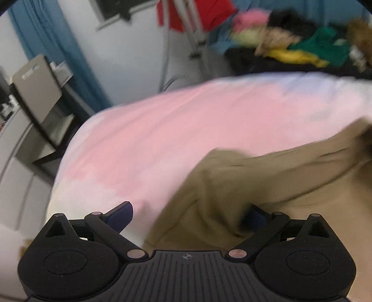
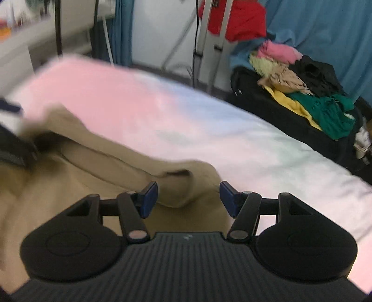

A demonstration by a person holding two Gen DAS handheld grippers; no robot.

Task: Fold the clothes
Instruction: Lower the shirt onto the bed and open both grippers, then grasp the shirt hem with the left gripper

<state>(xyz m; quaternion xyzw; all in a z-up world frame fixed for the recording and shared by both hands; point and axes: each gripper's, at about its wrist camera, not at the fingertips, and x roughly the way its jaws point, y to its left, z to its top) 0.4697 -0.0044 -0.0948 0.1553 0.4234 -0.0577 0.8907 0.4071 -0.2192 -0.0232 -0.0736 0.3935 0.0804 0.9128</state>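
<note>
Lower centre of each wrist view: the black gripper body, its two blue-padded fingers reaching up into the frame. The right gripper point(image 2: 188, 198) has its jaws standing well apart, a rolled fold of the tan garment point(image 2: 97, 158) lying between the pads without visibly being pressed. The left gripper point(image 1: 186, 217) is likewise spread: its left pad sits bare over the sheet, while its right pad is half buried under a ridge of the tan garment point(image 1: 267, 183), so neither pad appears to clamp cloth.

The garment lies crumpled across the lower part of the pale pink-and-white bed point(image 2: 176, 120), at lower right in the left view and lower left in the right view. At upper right, a pile of mixed clothes point(image 2: 309, 90) rests on a dark surface beside the bed, with a red garment point(image 2: 241, 21) hanging above.

The step in hand is probably laying out or taking hold of the garment before the first fold. The next move likely calls for each gripper to close on an edge or corner, then draw the cloth flat; motion blur hides the hem lines.
</note>
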